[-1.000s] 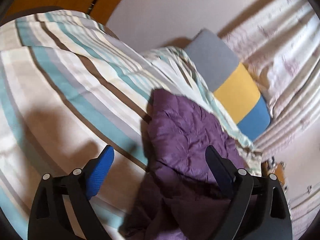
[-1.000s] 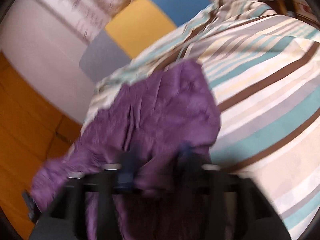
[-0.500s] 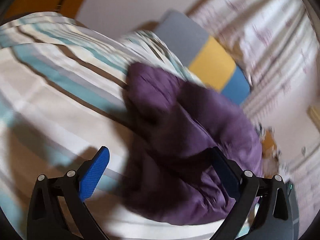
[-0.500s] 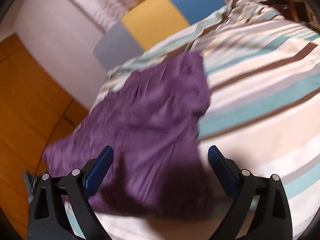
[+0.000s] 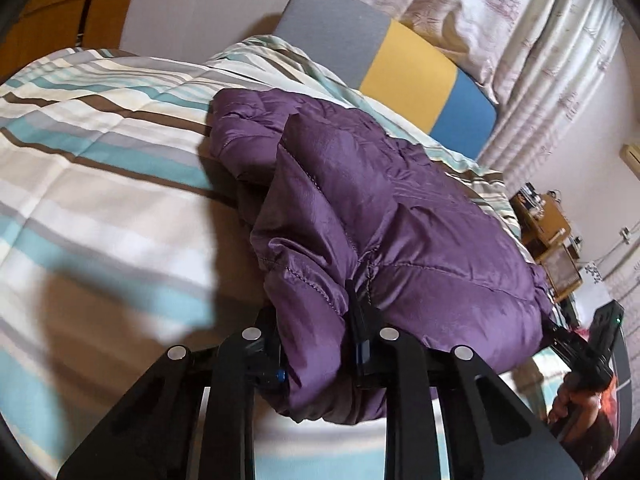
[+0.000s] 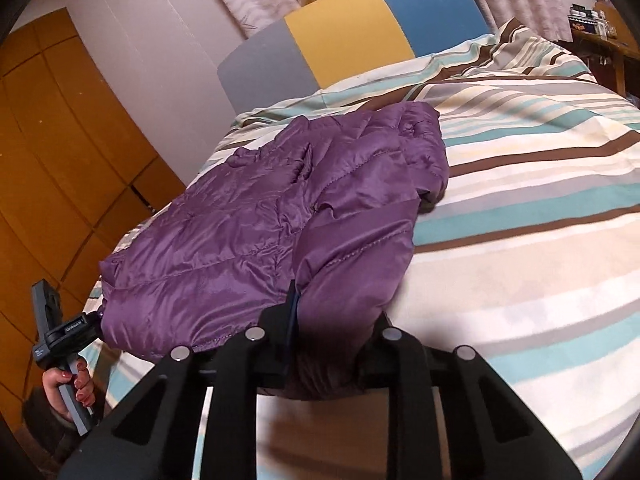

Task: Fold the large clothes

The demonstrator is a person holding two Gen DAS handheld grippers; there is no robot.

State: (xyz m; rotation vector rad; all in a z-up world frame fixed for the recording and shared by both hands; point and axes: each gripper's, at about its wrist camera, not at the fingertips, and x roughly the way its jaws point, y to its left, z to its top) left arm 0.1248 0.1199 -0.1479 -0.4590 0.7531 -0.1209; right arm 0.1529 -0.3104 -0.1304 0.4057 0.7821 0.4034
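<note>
A bed filled both views, its duvet (image 5: pixel 100 184) striped in teal, brown, grey and cream, smooth cotton lightly creased. At twelve o'clock stood a padded headboard (image 6: pixel 348 40) in grey, yellow and blue blocks, with pale patterned curtains (image 5: pixel 520 20) behind and an orange wooden wardrobe (image 6: pixel 60 152) at nine o'clock. The purple quilted down jacket (image 5: pixel 400 208) — glossy, puffy, stitched in bands — lay folded mid-bed. The left gripper (image 5: pixel 316 344) and right gripper (image 6: pixel 332 340) had just closed, each pinching a near corner of the jacket.
</note>
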